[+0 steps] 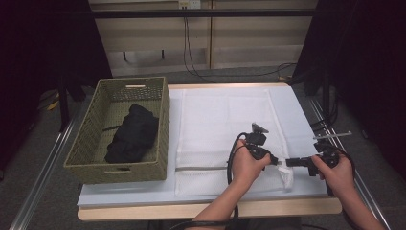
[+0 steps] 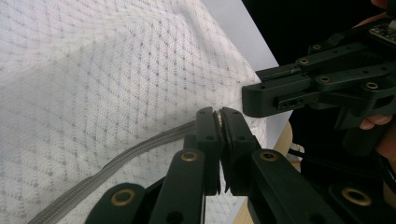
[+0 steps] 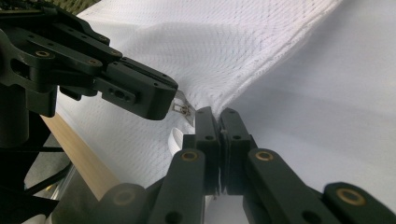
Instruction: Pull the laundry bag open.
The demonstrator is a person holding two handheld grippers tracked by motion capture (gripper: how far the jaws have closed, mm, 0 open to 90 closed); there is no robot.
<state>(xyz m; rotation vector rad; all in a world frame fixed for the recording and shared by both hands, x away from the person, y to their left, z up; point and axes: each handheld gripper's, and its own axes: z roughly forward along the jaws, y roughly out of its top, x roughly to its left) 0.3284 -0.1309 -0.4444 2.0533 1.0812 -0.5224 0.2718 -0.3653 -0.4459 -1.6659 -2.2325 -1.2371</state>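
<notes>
Wicker basket (image 1: 91, 143) at table's left, dark cloth (image 1: 132, 134) inside; white mesh bag (image 1: 220, 120) flat on the table (image 1: 119, 194) just right of it. Left gripper (image 1: 276, 160) jaws clamped on zipper pull (image 3: 181, 108) at bag's near right corner, right gripper (image 1: 293, 162) pinched on the corner fabric beside it

Table (image 1: 210, 207): wicker basket (image 1: 91, 143), white mesh bag (image 1: 225, 120).

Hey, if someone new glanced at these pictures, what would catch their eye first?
Probably the two grippers meeting at the near right corner of the white mesh bag: the left gripper shut on the zipper pull, the right gripper pinching the bag's corner. At the table's left, a woven basket holds black cloth.
</notes>
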